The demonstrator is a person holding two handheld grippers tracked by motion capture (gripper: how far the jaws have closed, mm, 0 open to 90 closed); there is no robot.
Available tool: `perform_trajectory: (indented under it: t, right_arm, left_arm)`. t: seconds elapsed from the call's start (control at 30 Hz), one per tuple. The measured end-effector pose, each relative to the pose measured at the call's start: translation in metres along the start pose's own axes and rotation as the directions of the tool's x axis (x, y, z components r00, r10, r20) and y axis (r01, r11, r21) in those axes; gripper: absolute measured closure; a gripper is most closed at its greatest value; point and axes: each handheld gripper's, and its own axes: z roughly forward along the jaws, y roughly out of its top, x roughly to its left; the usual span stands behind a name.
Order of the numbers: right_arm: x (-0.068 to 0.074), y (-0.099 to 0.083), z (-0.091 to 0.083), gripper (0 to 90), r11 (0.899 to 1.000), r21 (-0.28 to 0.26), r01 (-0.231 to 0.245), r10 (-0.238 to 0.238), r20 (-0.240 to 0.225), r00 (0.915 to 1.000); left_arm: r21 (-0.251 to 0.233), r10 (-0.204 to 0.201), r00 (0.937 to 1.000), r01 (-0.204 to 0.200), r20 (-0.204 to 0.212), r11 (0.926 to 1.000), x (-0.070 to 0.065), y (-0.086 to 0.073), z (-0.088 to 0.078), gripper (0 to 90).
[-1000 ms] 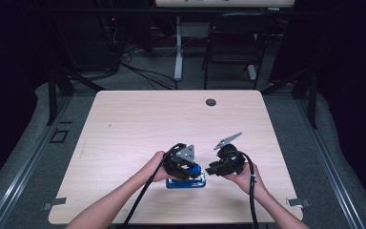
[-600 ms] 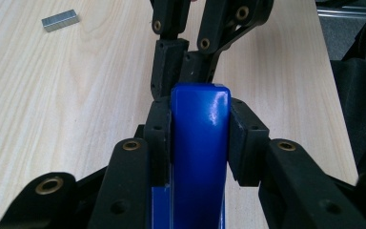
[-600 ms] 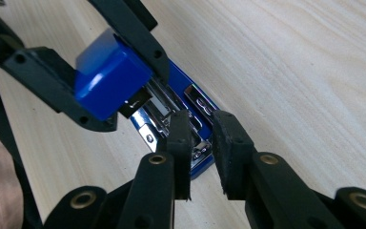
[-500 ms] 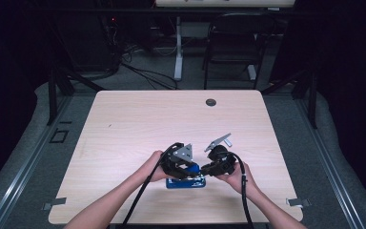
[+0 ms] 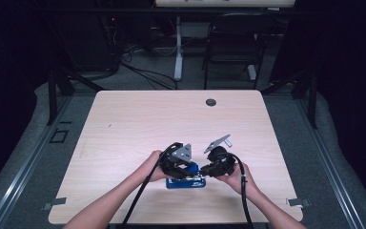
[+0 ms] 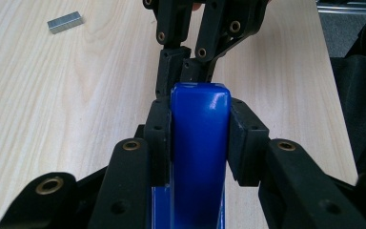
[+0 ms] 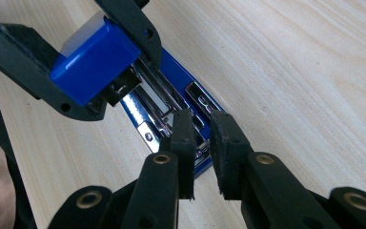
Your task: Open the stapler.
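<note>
Since the earlier frame, your right gripper point(image 5: 204, 168) has moved in from the right to meet the stapler point(image 5: 187, 182), and its fingers point(image 7: 183, 143) have just been closing. They now stand nearly together over the open metal staple channel point(image 7: 169, 109), with nothing visibly pinched between them. Your left gripper point(image 5: 177, 167) grips the blue stapler lid point(image 6: 200, 138) from both sides, holding it raised. The stapler lies on the worktop point(image 5: 138, 124) near its front edge. A strip of staples point(image 6: 65, 22) lies apart. Judged step: working inside the opened channel. Next, keep the lid held firmly while the right fingers act on the channel.
</note>
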Motion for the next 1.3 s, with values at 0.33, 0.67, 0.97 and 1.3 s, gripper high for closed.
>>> perform_trajectory:
  t: [0.33, 0.67, 0.97, 1.3]
  right_arm:
    - [0.003, -0.001, 0.001, 81.5, 1.0, 0.001, 0.012, -0.012, 0.014, 0.9998]
    - [0.005, -0.002, 0.004, 82.1, 0.999, 0.006, 0.036, -0.036, 0.037, 0.9987]
    - [0.005, -0.003, 0.006, 83.0, 0.999, 0.011, 0.036, -0.037, 0.046, 0.9983]
    - [0.004, -0.003, 0.008, 83.1, 1.0, 0.009, 0.02, -0.02, 0.037, 0.9991]
  left_arm:
    - [-0.003, -0.001, 1.0, 0.001, -0.008, 1.0, -0.001, -0.001, -0.007, 66.3]
    - [0.0, -0.001, 0.9998, 0.001, -0.019, 1.0, -0.003, -0.002, -0.013, 66.3]
    - [0.001, -0.004, 0.9997, 0.004, -0.024, 1.0, -0.003, -0.003, -0.018, 66.3]
    - [-0.002, -0.015, 0.9995, 0.015, -0.028, 0.9999, -0.004, -0.007, -0.026, 66.4]
